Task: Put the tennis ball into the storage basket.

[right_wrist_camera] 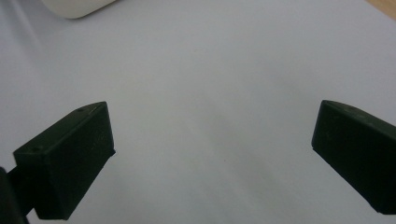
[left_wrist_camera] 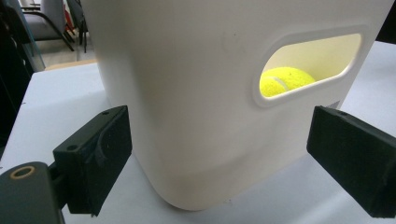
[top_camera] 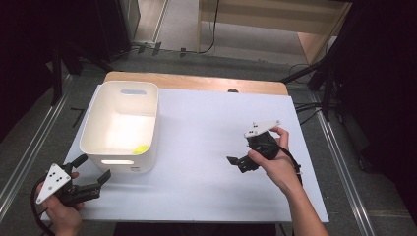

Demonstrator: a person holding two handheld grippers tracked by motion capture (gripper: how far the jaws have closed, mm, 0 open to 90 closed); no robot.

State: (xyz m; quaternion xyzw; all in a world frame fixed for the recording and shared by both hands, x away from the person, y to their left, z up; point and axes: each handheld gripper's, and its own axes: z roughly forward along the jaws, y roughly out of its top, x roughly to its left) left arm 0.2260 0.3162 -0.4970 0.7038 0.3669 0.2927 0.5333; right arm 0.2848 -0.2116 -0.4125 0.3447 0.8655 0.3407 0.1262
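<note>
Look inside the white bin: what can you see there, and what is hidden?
Inside the bin lies one yellow tennis ball, near the front wall, seen through the handle slot in the left gripper view. The walls hide the ball's lower part and some of the floor.

Your left gripper (left_wrist_camera: 224, 163) has its jaws spread wide, just short of the white bin (left_wrist_camera: 196, 93). Through the bin's handle slot, a yellow tennis ball (left_wrist_camera: 284, 80) rests inside.
</note>
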